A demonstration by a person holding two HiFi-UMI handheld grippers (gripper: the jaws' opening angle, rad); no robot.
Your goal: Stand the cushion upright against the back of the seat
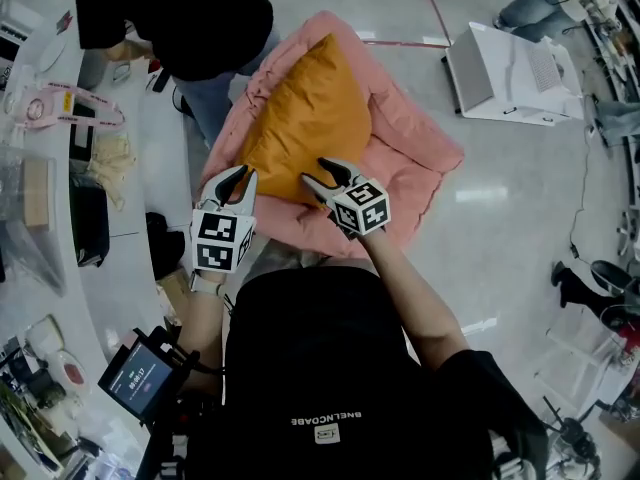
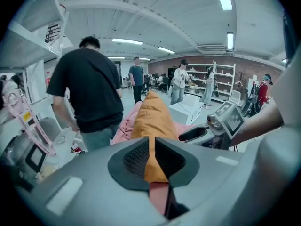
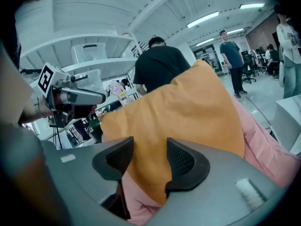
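Observation:
An orange cushion (image 1: 305, 118) lies tilted on a pink padded seat (image 1: 420, 158), its far end raised toward the seat's back. My left gripper (image 1: 240, 180) is at the cushion's near left corner. In the left gripper view its jaws (image 2: 153, 157) are pinched narrow on a fold of the orange cushion (image 2: 153, 117). My right gripper (image 1: 322, 173) is at the near right edge. Its jaws (image 3: 149, 161) stand wider, with the orange cushion (image 3: 188, 107) filling the gap from pad to pad. Pink fabric (image 3: 268, 145) shows under the cushion.
A person in a black shirt (image 1: 190, 18) stands just behind the seat's left side, next to a curved white desk (image 1: 130, 168) with clutter. A white box (image 1: 510, 73) sits on the floor to the right. Other people stand far off.

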